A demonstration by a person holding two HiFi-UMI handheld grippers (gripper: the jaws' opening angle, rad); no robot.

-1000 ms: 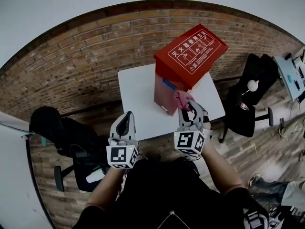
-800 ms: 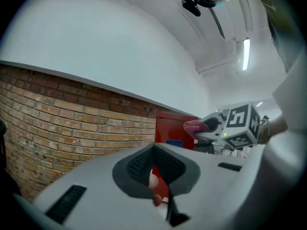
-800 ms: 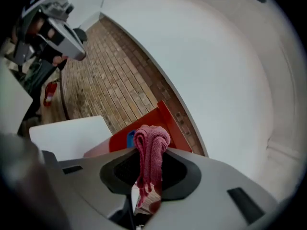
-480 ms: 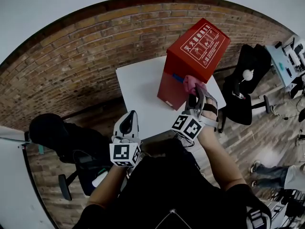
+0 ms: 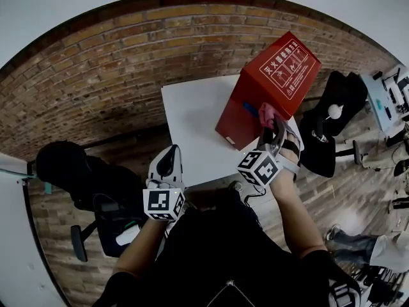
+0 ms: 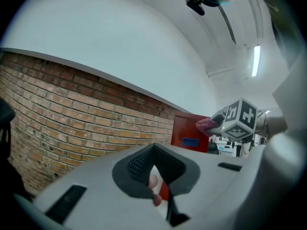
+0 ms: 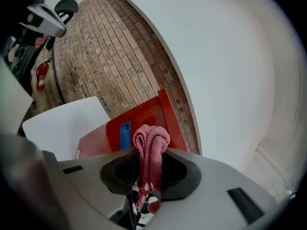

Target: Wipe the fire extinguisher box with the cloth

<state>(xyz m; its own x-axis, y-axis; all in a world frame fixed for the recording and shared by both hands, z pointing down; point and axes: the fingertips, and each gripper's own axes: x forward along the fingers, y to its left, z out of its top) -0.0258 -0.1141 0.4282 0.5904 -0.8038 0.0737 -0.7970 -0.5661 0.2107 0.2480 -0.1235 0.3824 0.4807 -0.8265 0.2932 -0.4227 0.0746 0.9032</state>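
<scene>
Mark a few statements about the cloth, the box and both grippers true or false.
1. The right gripper is shut on the pink cloth. True.
2. The fire extinguisher box is blue. False: it is red, with only a small blue patch on one side.
3. The box rests on the white table. True.
4. The left gripper presses against the box. False: it is near the table's near edge, apart from the box, with nothing between its jaws.
</scene>
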